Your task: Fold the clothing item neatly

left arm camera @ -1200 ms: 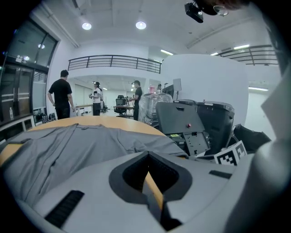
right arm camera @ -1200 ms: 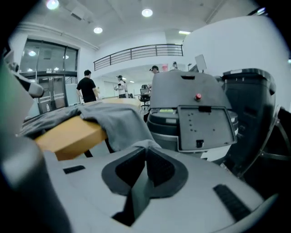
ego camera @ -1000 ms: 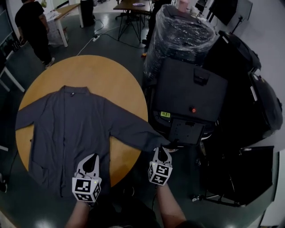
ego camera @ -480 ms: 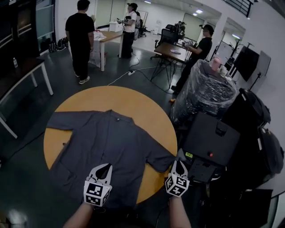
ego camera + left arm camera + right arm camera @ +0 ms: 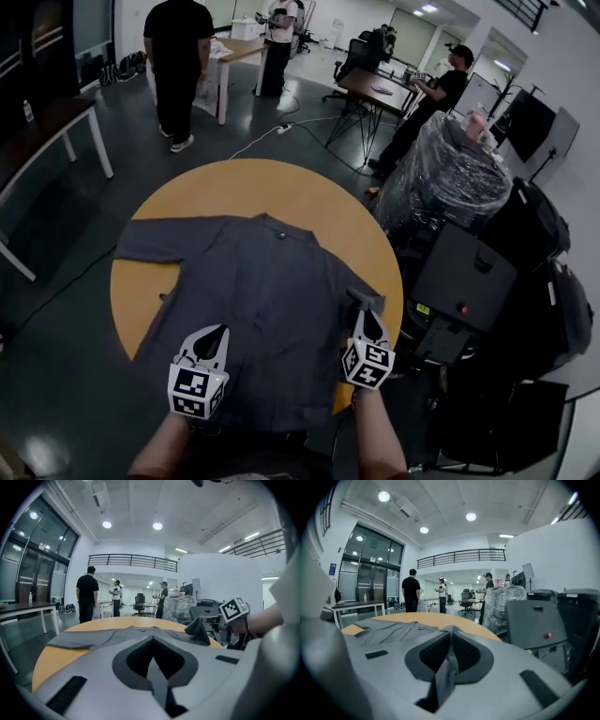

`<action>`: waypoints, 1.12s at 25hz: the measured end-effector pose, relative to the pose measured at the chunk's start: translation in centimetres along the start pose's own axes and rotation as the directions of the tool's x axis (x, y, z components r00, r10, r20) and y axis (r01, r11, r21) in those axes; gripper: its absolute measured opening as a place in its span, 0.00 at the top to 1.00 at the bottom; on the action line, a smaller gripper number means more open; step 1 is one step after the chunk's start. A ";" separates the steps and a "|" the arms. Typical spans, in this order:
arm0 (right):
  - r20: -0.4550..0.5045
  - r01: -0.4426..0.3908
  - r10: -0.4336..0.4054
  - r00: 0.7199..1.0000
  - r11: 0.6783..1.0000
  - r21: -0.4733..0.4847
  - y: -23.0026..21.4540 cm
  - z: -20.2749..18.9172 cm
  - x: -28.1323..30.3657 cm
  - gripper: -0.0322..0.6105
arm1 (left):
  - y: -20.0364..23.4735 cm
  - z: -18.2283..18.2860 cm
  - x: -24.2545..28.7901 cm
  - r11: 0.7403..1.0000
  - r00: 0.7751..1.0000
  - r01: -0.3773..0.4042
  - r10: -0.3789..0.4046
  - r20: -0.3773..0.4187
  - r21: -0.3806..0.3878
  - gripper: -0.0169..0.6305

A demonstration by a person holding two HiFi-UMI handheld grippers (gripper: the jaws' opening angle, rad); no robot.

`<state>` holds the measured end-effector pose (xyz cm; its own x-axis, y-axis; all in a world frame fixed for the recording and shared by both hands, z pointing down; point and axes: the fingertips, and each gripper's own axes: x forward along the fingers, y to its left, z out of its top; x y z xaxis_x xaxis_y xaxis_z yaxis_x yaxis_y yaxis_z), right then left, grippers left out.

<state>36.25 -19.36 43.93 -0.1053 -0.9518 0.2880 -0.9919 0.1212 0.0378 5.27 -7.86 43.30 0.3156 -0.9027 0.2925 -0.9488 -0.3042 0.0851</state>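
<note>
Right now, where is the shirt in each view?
Head view: shirt spread on the table, centre frame.
Left gripper view: shirt low, left of centre, beyond the jaws.
Right gripper view: shirt left of centre, its sleeve pinched in the jaws.
Shared landmark: person in black standing past the table.

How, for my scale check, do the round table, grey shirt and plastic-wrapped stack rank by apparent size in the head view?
Largest: round table.
Then: grey shirt, close behind.
Smallest: plastic-wrapped stack, though farther off.
</note>
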 end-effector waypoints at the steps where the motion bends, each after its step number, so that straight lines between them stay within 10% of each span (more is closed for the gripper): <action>1: -0.014 0.007 -0.008 1.000 1.000 -0.008 0.9 -0.2 0.1 0.93 | 1.1 -0.3 -0.2 1.000 1.000 0.006 -0.006 -0.006 -0.008 0.96; 12: -0.057 0.113 -0.117 0.992 0.991 -0.065 5.0 0.1 0.6 0.93 | 8.6 -0.2 -0.1 0.996 0.995 0.090 -0.089 -0.034 0.020 0.96; 28: 0.017 -0.009 0.010 1.000 0.999 -0.052 8.7 6.9 5.2 0.93 | 10.0 5.8 3.2 0.998 0.998 0.056 -0.057 0.036 0.012 0.96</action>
<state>26.64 -25.19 39.13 -0.1165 -0.9553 0.2717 -0.9859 0.1444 0.0851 -3.12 -15.52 39.51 0.3691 -0.8944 0.2528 -0.9294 -0.3581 0.0897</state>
